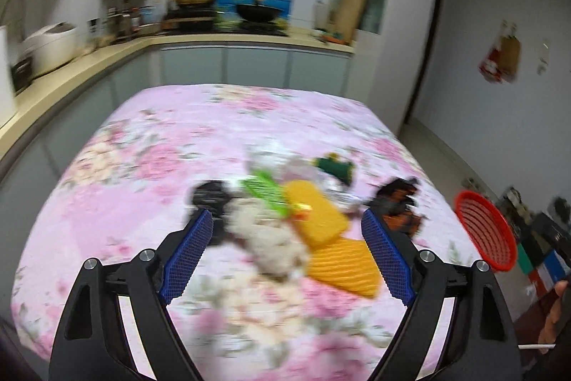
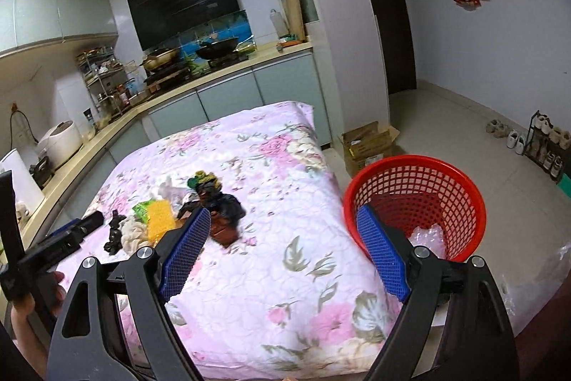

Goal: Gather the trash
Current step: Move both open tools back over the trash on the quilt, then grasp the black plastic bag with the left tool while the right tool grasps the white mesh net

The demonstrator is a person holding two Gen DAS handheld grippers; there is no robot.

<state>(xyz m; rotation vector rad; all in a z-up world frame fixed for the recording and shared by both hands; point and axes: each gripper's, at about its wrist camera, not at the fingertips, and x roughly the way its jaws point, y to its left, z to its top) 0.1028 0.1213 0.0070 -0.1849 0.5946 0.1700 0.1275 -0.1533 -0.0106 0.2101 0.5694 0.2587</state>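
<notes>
Kitchen table under pink floral cloth (image 2: pixel 249 256) holds trash (image 2: pixel 171 216); both tools released, red basket (image 2: pixel 421 191) beside.

Left wrist view: looks forward and down over the near edge of the pink floral cloth-covered table (image 1: pixel 150 131), close above a blurred heap of mixed trash (image 1: pixel 285 220), facing the kitchen counter beyond the far edge.

Right wrist view: sits farther right, tilted, near the table's (image 2: pixel 267 274) right edge, taking in the red plastic mesh basket (image 2: pixel 417 202) on the floor.

Both share table, heap (image 2: pixel 171 213), basket (image 1: pixel 485 231), counter.
</notes>
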